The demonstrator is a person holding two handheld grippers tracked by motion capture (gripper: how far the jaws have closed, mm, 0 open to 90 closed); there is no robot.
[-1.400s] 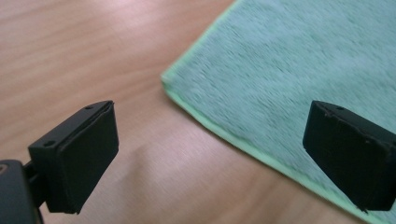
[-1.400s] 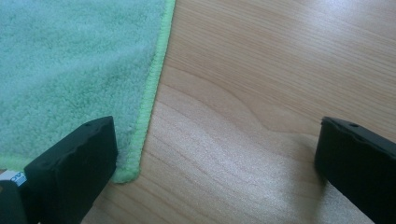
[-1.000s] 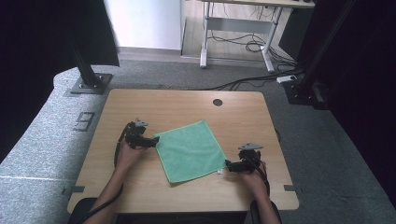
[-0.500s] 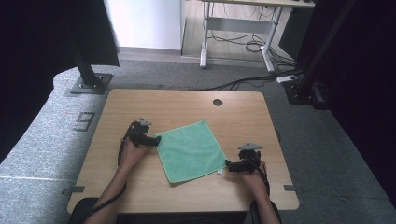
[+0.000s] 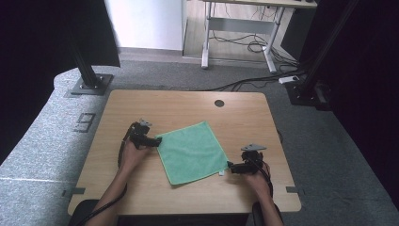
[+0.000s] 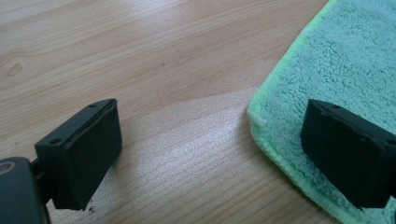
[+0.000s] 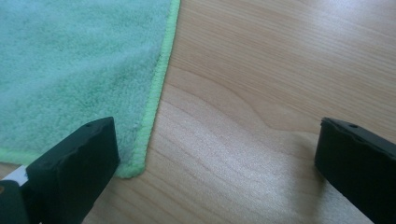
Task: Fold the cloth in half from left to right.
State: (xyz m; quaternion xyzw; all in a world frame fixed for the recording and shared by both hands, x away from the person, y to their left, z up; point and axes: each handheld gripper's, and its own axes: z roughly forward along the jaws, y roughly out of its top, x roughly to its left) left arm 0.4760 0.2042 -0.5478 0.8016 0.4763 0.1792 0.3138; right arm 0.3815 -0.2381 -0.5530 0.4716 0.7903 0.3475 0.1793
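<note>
A green microfibre cloth (image 5: 190,151) lies flat and spread out on the wooden table (image 5: 188,106), turned a little like a diamond. My left gripper (image 5: 157,140) is open at the cloth's left corner; in the left gripper view one jaw stands over the cloth (image 6: 345,60) and the other over bare wood, with the corner (image 6: 256,119) between them. My right gripper (image 5: 229,166) is open at the cloth's right corner. In the right gripper view the cloth's corner (image 7: 133,168) lies by the left jaw, and the right jaw is over bare wood.
A round cable hole (image 5: 219,103) sits near the table's far edge. Black stand bases (image 5: 89,84) rest on the grey carpet at the left and right of the table. A desk frame with cables (image 5: 244,37) stands further back.
My left gripper has moved right to the cloth's left corner. The right gripper has stayed nearly in place at the right corner.
</note>
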